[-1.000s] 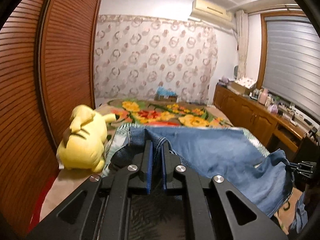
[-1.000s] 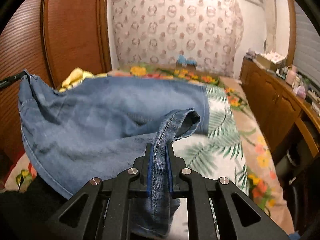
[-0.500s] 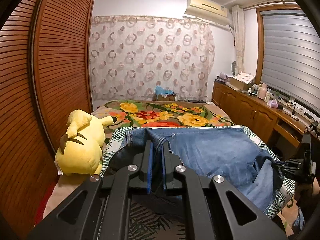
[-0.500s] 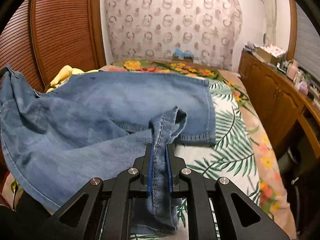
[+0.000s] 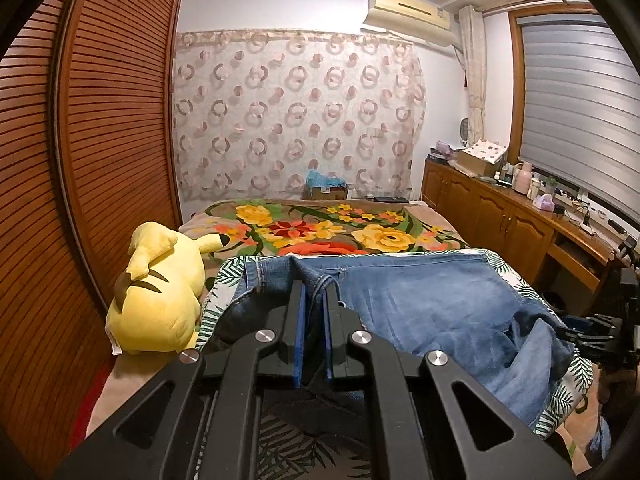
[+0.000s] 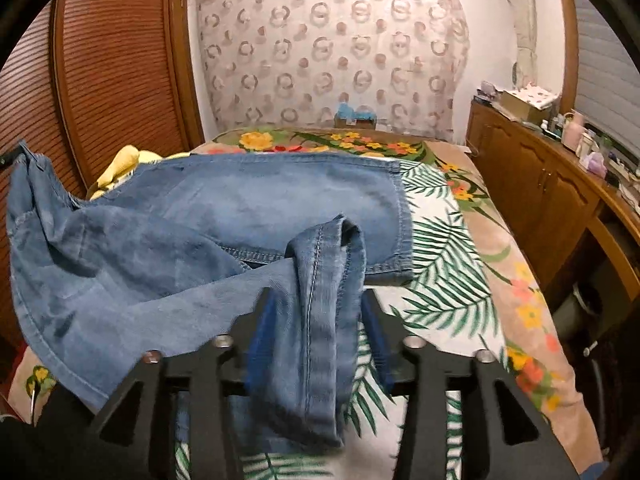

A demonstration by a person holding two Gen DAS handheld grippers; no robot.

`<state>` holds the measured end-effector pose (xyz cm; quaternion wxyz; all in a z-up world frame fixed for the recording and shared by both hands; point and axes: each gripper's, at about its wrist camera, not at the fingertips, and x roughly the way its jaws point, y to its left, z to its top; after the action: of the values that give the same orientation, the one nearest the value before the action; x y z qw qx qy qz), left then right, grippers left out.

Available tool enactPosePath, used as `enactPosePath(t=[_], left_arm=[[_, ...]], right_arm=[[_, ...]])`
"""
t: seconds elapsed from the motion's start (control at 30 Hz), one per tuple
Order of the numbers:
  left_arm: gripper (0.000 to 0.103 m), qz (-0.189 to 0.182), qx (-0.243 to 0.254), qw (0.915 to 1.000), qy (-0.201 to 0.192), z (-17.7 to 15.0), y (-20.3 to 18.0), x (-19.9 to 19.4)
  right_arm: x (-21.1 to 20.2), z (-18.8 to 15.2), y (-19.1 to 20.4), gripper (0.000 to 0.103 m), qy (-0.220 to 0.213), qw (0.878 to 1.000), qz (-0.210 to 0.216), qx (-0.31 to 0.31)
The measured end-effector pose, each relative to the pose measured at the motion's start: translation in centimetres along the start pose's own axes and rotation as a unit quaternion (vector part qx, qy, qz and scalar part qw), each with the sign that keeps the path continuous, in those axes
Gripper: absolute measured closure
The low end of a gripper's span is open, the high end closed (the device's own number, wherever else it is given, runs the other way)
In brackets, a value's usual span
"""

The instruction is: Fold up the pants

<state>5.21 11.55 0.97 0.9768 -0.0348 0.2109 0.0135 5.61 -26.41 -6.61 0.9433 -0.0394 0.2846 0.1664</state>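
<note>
Bed (image 6: 448, 240) with blue pants (image 6: 240, 200), left hand-held gripper (image 5: 314, 300) clenched on waist, right hand-held gripper (image 6: 316, 320) opening around leg, maybe slipping crooked.

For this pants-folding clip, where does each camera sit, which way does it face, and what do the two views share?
Left wrist: on the left gripper, facing along the bed; its fingers pinch the jeans beside a yellow plush toy; the right gripper shows at the right edge.
Right wrist: on the right gripper, jaws opening around a jeans leg.
Shared: jeans, bed, curtain, plush toy.
</note>
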Motion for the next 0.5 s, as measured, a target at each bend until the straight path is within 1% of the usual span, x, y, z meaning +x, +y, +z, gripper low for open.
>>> enactPosePath(t=[0.07, 0.23, 0.33, 0.5], left_arm=[[0.094, -0.001, 0.000, 1.0000, 0.001, -0.1, 0.0, 0.0], [0.094, -0.003, 0.003, 1.0000, 0.004, -0.4, -0.6, 0.2], [0.094, -0.003, 0.006, 1.0000, 0.006, -1.0, -0.9, 0.3], [0.094, -0.001, 0.007, 1.0000, 0.007, -1.2, -1.0, 0.4]], right_arm=[[-1.1, -0.6, -0.2, 0.048, -0.004, 1.000, 0.002, 0.003], [-2.6, -2.8, 0.1, 0.048, 0.015, 1.000, 0.012, -0.009], [-2.8, -3.9, 0.2, 0.048, 0.031, 0.999, 0.023, -0.009], [-1.6, -5.6, 0.2, 0.048, 0.055, 0.998, 0.032, -0.005]])
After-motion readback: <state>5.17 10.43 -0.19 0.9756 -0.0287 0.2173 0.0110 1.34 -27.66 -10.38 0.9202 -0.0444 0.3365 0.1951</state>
